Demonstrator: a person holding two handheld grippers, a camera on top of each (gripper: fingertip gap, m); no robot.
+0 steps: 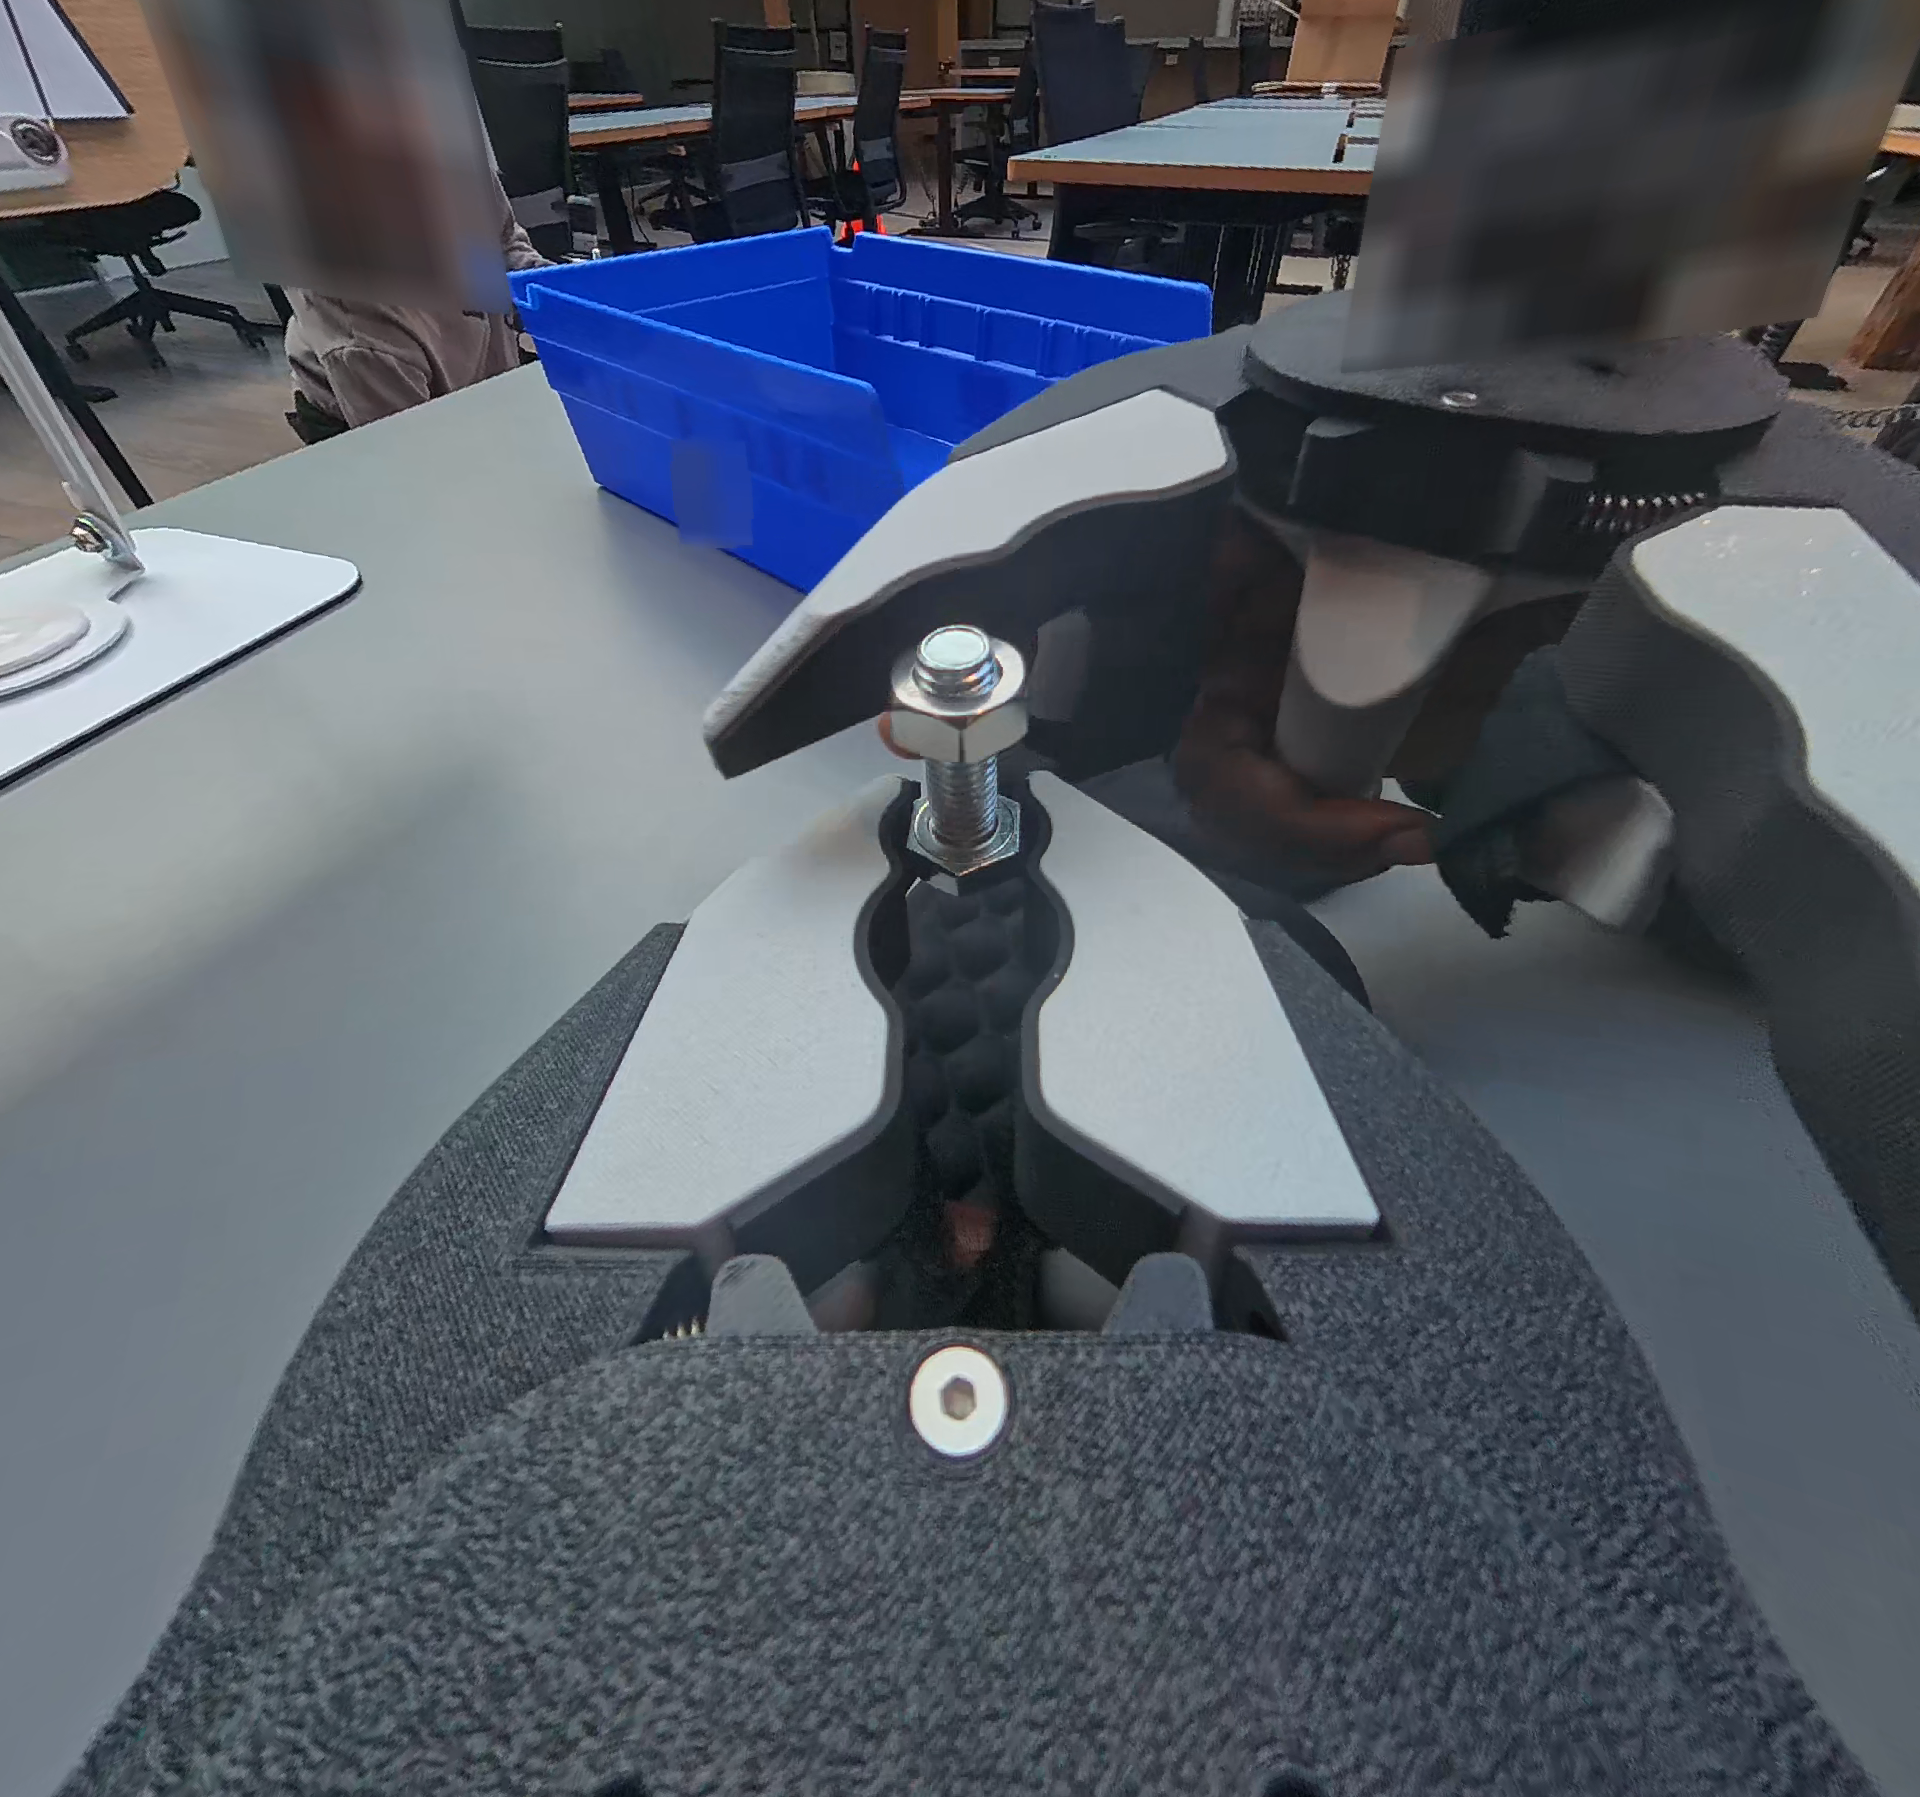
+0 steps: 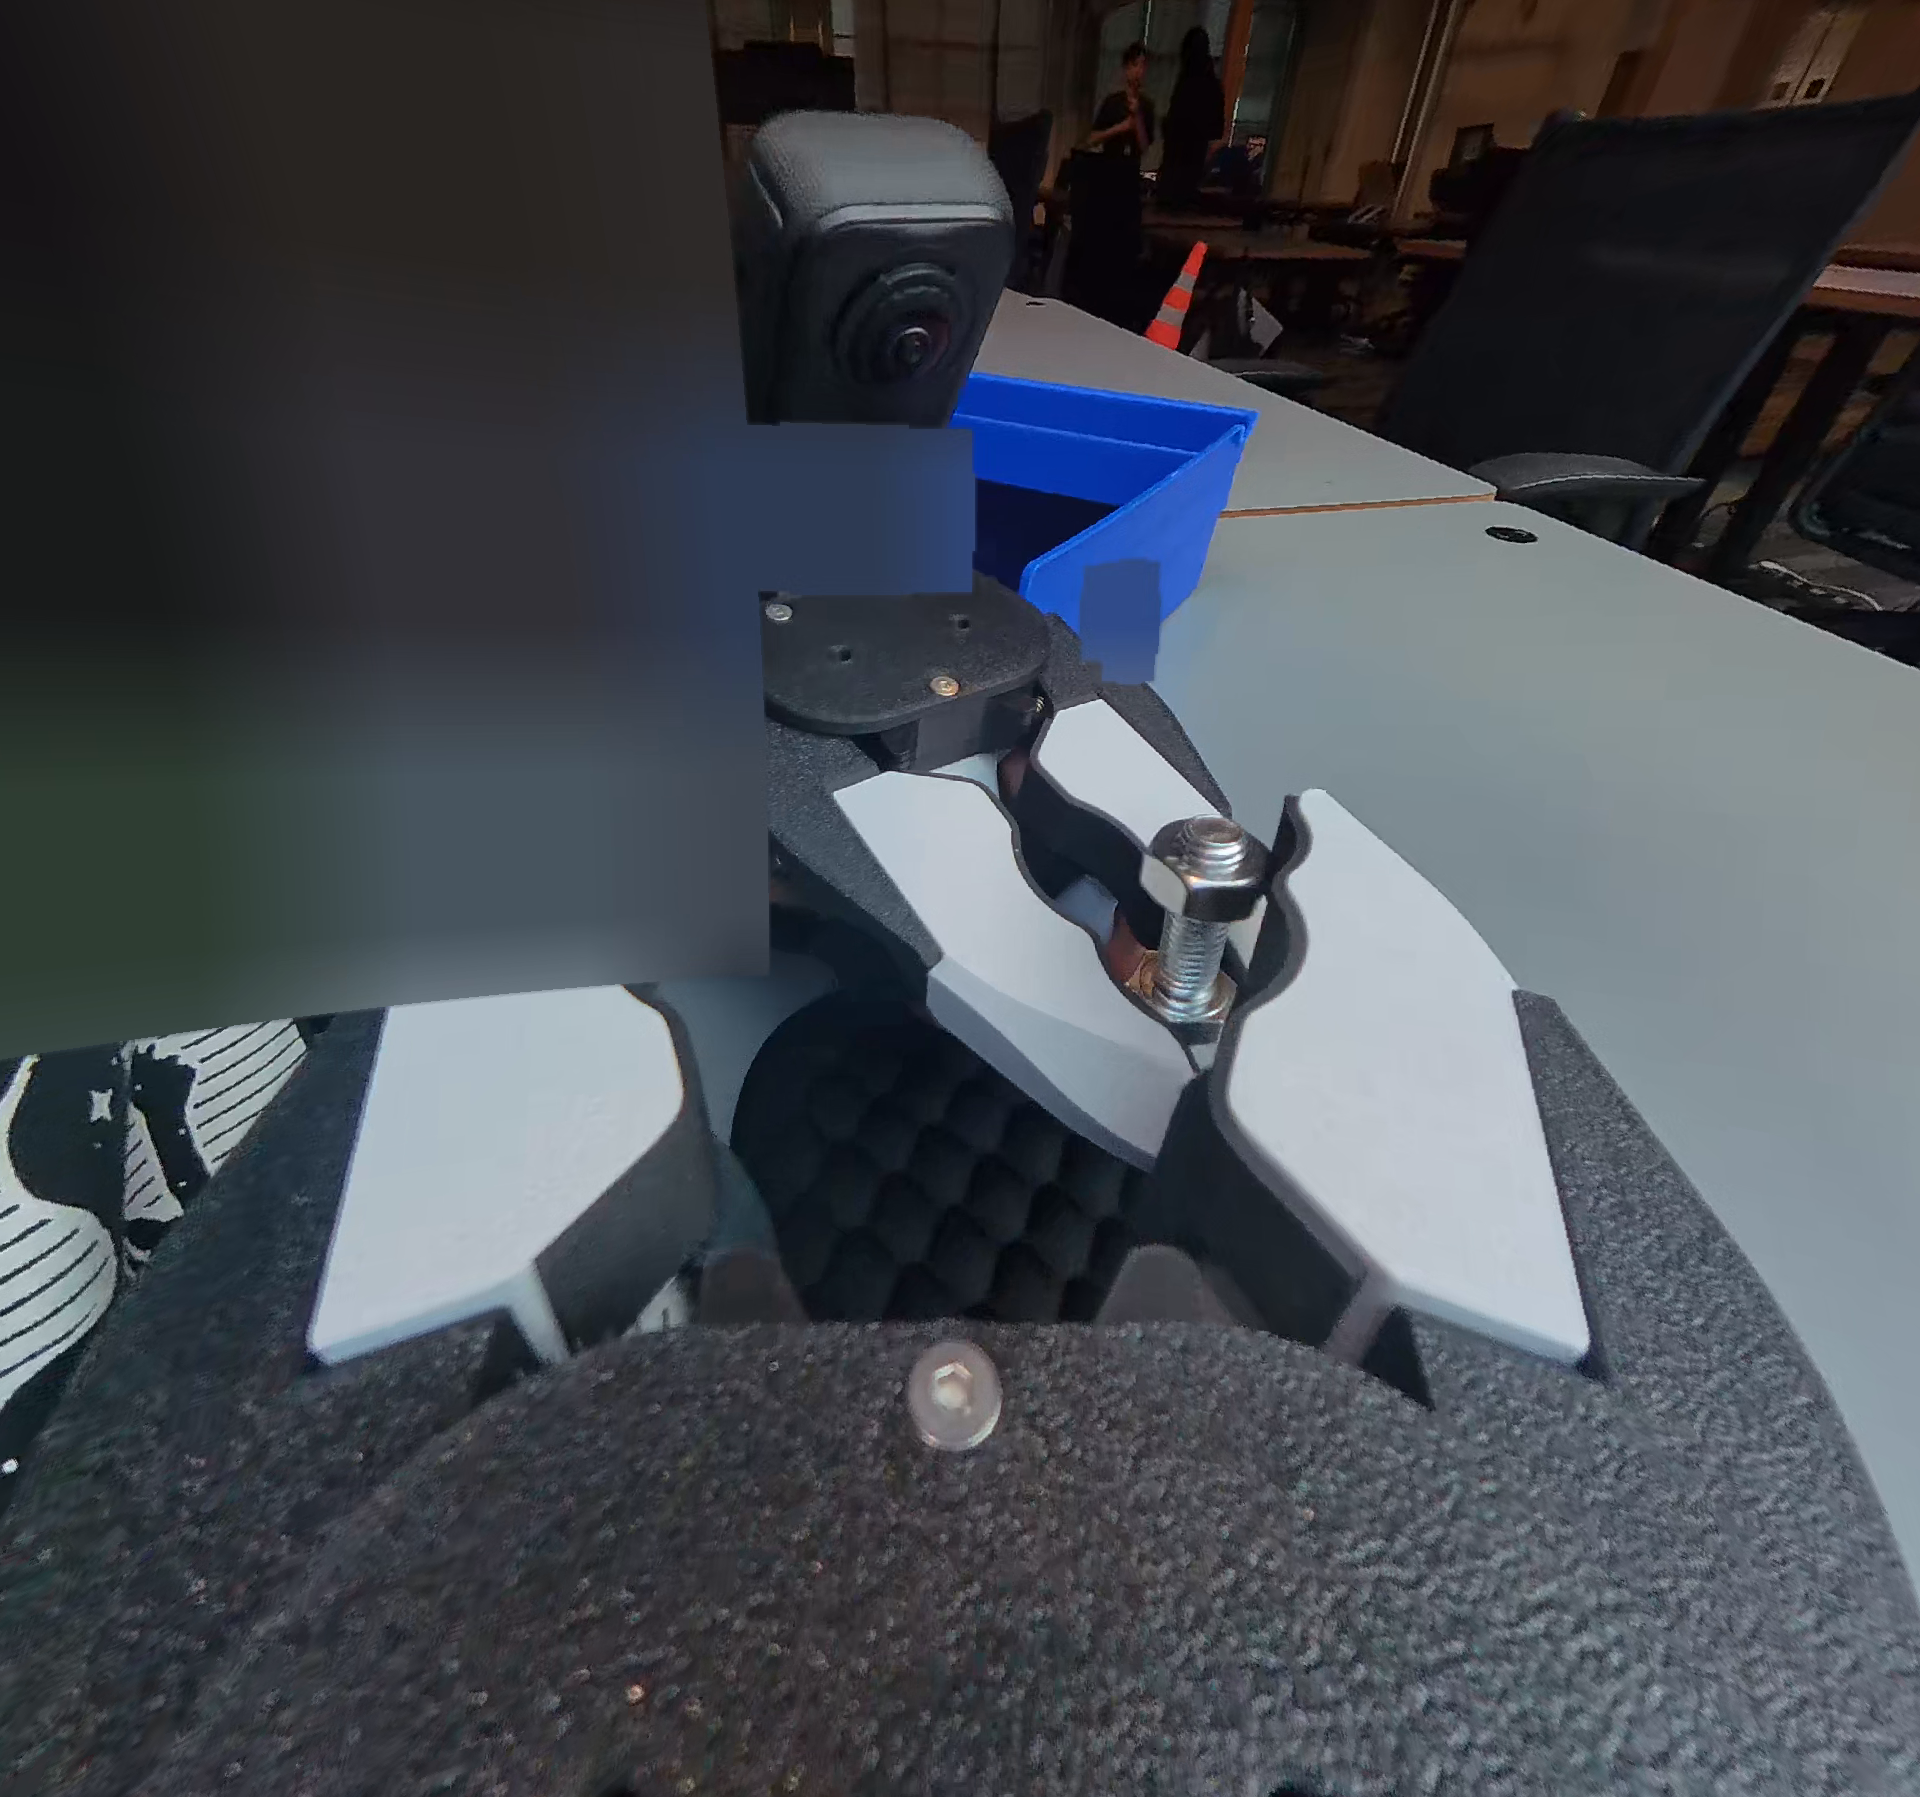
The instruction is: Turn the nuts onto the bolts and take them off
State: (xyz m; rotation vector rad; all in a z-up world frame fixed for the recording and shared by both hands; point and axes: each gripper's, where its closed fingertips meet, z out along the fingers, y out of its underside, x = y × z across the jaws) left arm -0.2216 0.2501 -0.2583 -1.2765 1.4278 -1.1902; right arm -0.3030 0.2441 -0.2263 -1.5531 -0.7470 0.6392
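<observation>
A silver bolt (image 1: 961,802) stands upright over the grey table (image 1: 416,916), with a hex nut (image 1: 961,721) threaded near its top end. My left gripper (image 1: 961,817) is shut on the bolt's head at the bottom. My right gripper (image 2: 966,906) is open wide and straddles the left gripper's tips. One of its fingers (image 1: 935,584) lies against the nut's far side. In the right wrist view the nut (image 2: 1205,880) and bolt (image 2: 1190,947) sit just inside the right finger (image 2: 1382,1051), while the other finger (image 2: 499,1155) is far off to the left.
A blue plastic bin (image 1: 831,376) stands on the table behind the grippers; it also shows in the right wrist view (image 2: 1132,500). A white stand base (image 1: 177,625) lies at the left. A hand (image 1: 1299,812) holds the right gripper. Chairs and desks fill the background.
</observation>
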